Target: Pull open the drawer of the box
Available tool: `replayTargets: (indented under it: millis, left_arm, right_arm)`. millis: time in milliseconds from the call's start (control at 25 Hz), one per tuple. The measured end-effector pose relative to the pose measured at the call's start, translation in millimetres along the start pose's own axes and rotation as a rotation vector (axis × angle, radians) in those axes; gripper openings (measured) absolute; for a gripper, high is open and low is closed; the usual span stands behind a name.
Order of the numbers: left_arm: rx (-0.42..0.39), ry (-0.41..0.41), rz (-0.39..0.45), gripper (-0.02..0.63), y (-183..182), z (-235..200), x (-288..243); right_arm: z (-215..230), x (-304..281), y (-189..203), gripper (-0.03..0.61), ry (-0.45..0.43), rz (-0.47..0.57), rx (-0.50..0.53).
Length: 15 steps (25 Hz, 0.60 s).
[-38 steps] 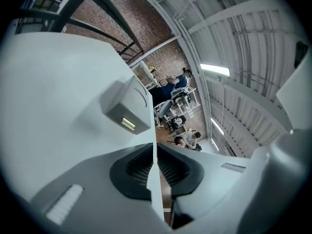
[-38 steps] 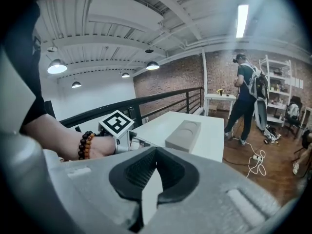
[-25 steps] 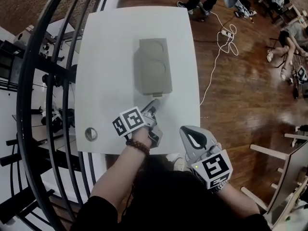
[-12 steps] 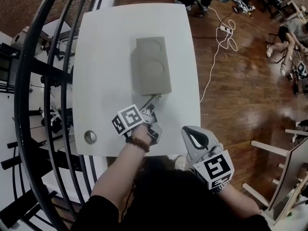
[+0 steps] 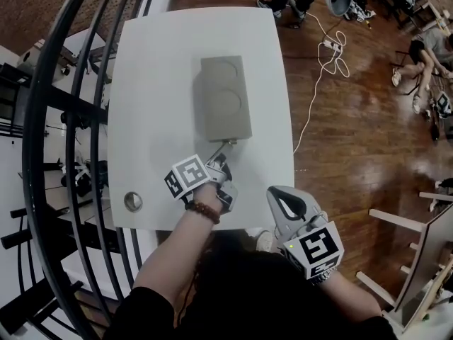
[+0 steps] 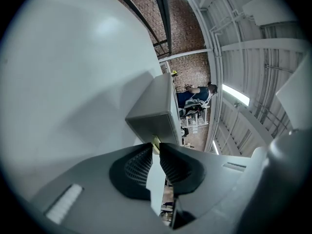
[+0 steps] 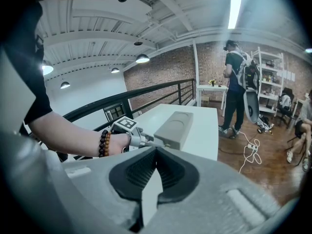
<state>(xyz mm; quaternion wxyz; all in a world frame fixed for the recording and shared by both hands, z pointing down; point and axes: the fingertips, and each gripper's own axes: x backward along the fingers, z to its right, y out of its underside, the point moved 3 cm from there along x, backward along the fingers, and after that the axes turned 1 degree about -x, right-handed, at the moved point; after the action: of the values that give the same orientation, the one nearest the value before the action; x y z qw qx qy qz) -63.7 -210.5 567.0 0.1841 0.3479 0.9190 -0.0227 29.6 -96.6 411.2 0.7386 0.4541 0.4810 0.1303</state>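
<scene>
Box (image 5: 225, 98) lies lengthwise near the middle of the white counter (image 5: 156, 62), its short near face turned toward the person. The left gripper (image 5: 225, 149) meets that face, its jaws almost together and pinched on a small pale-yellow pull tab (image 6: 155, 143) at the lower edge. Whether the drawer has come out at all cannot be told. Bare counter lies to the box's left and between it and the near edge; a round grey disc (image 5: 132, 202) sits by the near left corner. The right gripper (image 5: 276, 192) hangs just off the near right corner, jaws together on nothing.
</scene>
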Motion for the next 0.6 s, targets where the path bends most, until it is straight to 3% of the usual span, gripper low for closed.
replayTargets:
  millis: [600]
  left_arm:
    - [0.006, -0.016, 0.001, 0.055, 8.9, -2.4, 4.5]
  right_arm:
    - [-5.6, 5.6, -2.0, -0.009, -0.008, 0.014, 0.016]
